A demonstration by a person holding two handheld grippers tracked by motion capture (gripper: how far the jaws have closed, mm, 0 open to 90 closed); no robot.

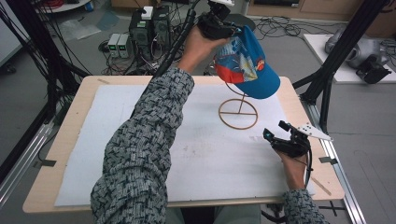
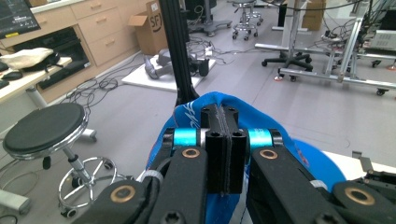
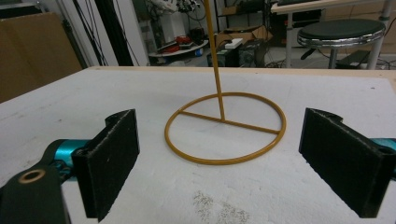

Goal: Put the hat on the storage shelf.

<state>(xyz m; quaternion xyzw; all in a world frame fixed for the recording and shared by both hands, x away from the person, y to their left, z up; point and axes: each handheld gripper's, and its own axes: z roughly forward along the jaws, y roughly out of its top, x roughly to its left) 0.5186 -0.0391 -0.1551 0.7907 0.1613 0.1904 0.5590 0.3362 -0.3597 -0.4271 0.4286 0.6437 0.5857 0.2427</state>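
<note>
Your left gripper (image 1: 232,31) is raised over the far edge of the table, its jaws pressed together on the fabric of the blue cap (image 1: 250,63); in the left gripper view the pads (image 2: 224,154) meet with only a thin fold of blue cloth between them, and the cap's crown bulges out beyond and below. In the high view the cap hangs from that grip, brim pointing right and toward you, its red and white printed panel facing left. It sits over the top of the wire stand (image 1: 238,113), whose upright disappears behind the cap; whether the cap rests on the stand you cannot tell.

Your right gripper (image 1: 275,132) is low over the table's right side, near you, with its jaws spread wide and nothing between them. In the right gripper view the two black pads (image 3: 112,161) frame the stand's ring base (image 3: 225,128), which lies flat on the white mat (image 1: 121,140) a little beyond them, with the thin upright rising from its crossbar.
</note>
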